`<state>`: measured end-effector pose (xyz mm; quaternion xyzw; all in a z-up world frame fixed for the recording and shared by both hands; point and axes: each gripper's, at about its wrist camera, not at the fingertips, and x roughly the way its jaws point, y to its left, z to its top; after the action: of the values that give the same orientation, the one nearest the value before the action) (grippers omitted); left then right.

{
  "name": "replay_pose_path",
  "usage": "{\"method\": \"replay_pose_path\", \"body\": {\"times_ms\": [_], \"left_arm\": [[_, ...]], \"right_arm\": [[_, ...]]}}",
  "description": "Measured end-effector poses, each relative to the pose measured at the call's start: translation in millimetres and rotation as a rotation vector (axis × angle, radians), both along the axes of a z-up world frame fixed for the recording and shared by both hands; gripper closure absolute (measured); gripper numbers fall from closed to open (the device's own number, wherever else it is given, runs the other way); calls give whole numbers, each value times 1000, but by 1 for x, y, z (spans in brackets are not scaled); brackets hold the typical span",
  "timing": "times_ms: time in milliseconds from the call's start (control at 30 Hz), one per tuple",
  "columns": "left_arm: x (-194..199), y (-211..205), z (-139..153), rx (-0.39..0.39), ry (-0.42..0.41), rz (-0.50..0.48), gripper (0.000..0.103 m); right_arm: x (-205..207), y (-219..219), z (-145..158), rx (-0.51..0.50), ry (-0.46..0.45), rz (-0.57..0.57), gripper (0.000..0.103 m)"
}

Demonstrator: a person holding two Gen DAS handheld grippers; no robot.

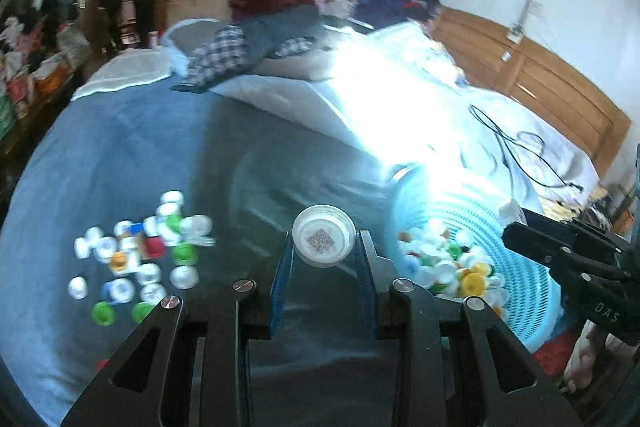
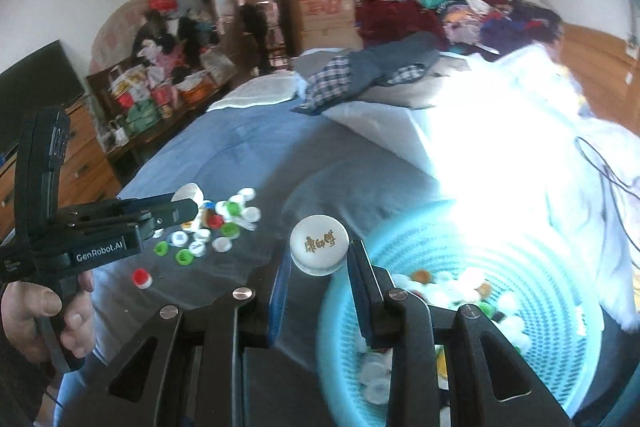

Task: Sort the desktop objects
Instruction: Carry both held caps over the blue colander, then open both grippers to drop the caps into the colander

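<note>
Both claws are clamped on white caps: the left gripper [image 1: 324, 247] pinches a cap [image 1: 324, 241] showing a QR code, the right gripper [image 2: 318, 259] one [image 2: 319, 244] with gold lettering. Bed [image 1: 120, 155] underneath; blue basket [image 2: 552, 291] of caps at right; loose caps [image 1: 140, 251] scattered at left.

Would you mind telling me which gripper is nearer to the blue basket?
Right. The right gripper, shut on a white cap, is at the blue basket rim. The left gripper, holding another white cap, is farther away, toward the loose caps.
</note>
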<state>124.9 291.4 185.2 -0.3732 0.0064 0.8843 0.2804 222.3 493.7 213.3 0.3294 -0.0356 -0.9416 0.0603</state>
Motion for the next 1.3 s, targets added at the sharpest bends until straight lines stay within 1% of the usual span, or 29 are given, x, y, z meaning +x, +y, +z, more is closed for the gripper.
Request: {"method": "replay_pose_path", "body": {"times_ms": [100, 233, 333, 367, 433, 467, 567, 633, 1300], "left_arm": [[4, 32, 1, -13, -16, -54, 76], [7, 83, -2, -64, -42, -131, 76], [9, 114, -9, -108, -63, -175, 76], [10, 126, -13, -136, -66, -186, 76], [14, 141, -18, -183, -58, -188, 76], [16, 149, -21, -193, -61, -197, 76], [21, 160, -26, -237, -46, -205, 76], [23, 163, -28, -252, -33, -201, 76], [23, 169, -30, -269, -28, -208, 76]], "right_arm": [[4, 27, -1, -9, -21, -50, 71], [8, 65, -6, -16, -63, -122, 71], [10, 90, -13, -26, -94, -167, 71], [11, 96, -15, -28, -103, -176, 71], [13, 106, -20, -33, -121, -192, 71], [14, 108, -23, -35, -126, -197, 71], [17, 115, -28, -43, -138, -203, 71], [18, 118, -30, -49, -140, -204, 71], [17, 112, -32, -54, -131, -201, 71]]}}
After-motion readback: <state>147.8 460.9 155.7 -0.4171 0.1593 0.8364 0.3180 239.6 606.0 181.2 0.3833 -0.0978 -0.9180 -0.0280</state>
